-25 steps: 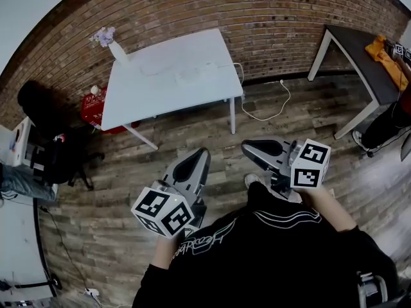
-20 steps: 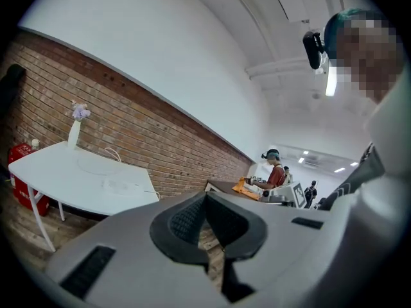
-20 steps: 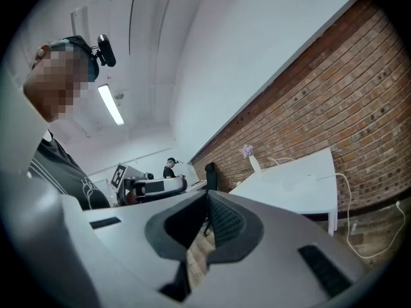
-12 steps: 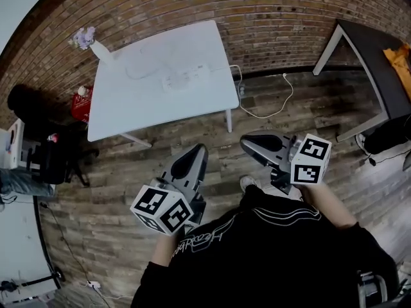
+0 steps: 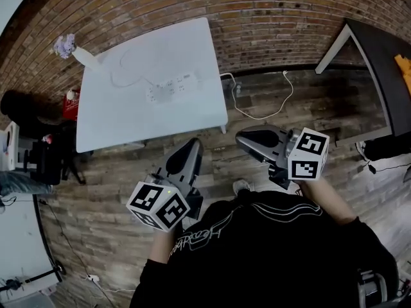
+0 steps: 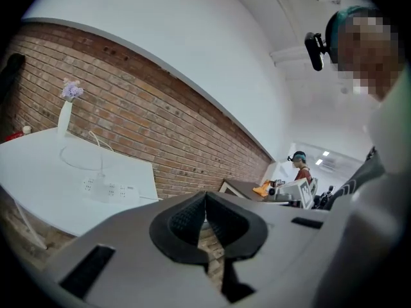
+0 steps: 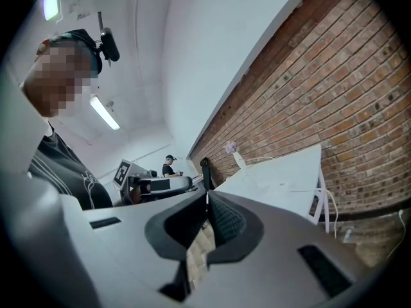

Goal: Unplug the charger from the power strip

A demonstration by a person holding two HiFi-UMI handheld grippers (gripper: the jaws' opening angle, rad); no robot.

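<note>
A white power strip point(image 5: 172, 87) lies on the white table point(image 5: 128, 124) by the brick wall. A white charger point(image 5: 153, 92) seems to sit at its left end, with a white cable point(image 5: 122, 69) looping away from it. In the left gripper view the power strip point(image 6: 109, 189) is small and far off to the left. My left gripper point(image 5: 194, 144) is shut and empty, short of the table's near edge. My right gripper point(image 5: 241, 136) is also shut and empty, over the wooden floor to the right of the table. Both sets of jaws meet with nothing between them, left gripper point(image 6: 205, 195) and right gripper point(image 7: 207, 195).
A white vase with flowers point(image 5: 72, 49) stands at the table's far left corner. A white cord point(image 5: 260, 111) trails on the floor by the wall. A dark table point(image 5: 379, 56) stands at the right. A black chair point(image 5: 42, 156) and a red thing point(image 5: 70, 104) sit left.
The table and power strip have grown and slid down-left in the head view as both grippers travelled toward it. Both stay shut.
</note>
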